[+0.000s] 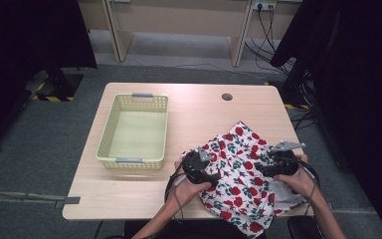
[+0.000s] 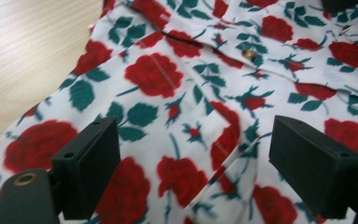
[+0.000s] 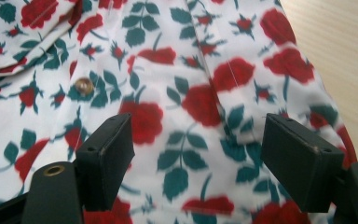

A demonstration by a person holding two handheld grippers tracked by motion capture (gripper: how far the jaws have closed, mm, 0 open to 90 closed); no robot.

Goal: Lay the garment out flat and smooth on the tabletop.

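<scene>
Rose-print garment [image 1: 238, 169] lies crumpled at table's [image 1: 189, 114] near right corner, unfolded. Left gripper [image 1: 197, 167] and right gripper [image 1: 278, 162] hover over it, jaws wide, nothing held. Basket [image 1: 110, 130] empty; work barely begun.

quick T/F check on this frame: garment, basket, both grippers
1. The garment has red roses on white. True.
2. The basket holds the garment. False: the basket has nothing in it; the garment lies on the table to its right.
3. The left gripper is open over the fabric. True.
4. The right gripper is shut on a button. False: its jaws stand apart, and the button lies beyond them.
5. The garment hangs over the table's near edge. True.
</scene>
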